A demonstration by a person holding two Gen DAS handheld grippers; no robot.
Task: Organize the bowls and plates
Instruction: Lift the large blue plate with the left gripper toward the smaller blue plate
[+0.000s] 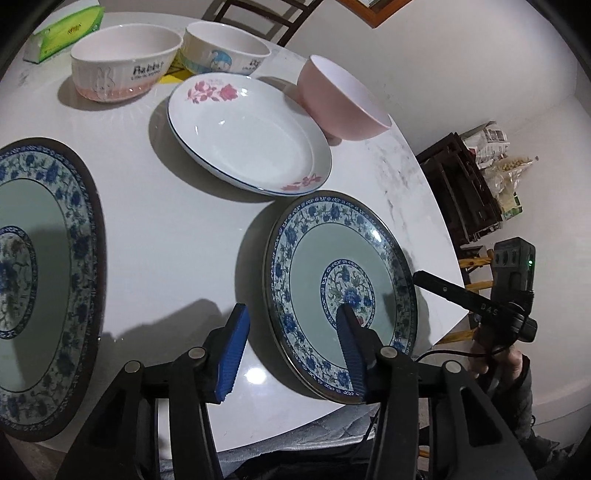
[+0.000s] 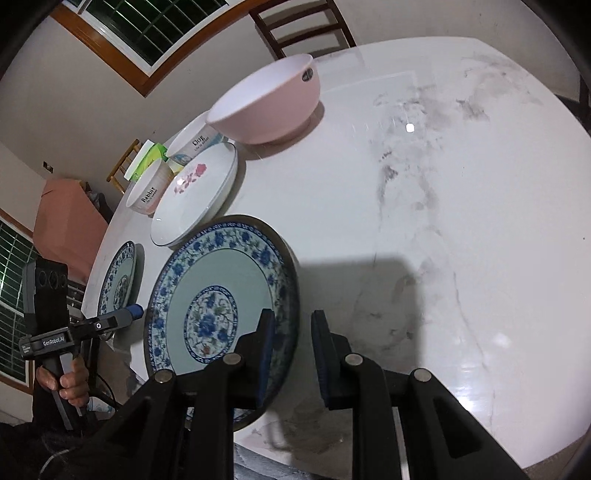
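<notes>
A blue-patterned plate (image 1: 332, 280) lies near the table's front edge; it also shows in the right wrist view (image 2: 221, 295). My left gripper (image 1: 291, 314) is open, its jaws straddling that plate's left rim, one above the plate, one on the table side. My right gripper (image 2: 291, 321) is open, its jaws straddling the same plate's right rim. A second blue-patterned plate (image 1: 40, 280) lies to the left. A white plate with pink flowers (image 1: 247, 136) lies behind. A pink bowl (image 1: 340, 99) and two white printed bowls (image 1: 122, 62) (image 1: 225, 46) stand further back.
The round white marble table (image 2: 443, 221) has bare surface to the right. A green tissue pack (image 1: 62, 31) lies at the far left. A dark chair (image 2: 303, 26) stands behind the table. Wooden crates and bags (image 1: 476, 184) sit on the floor beyond the edge.
</notes>
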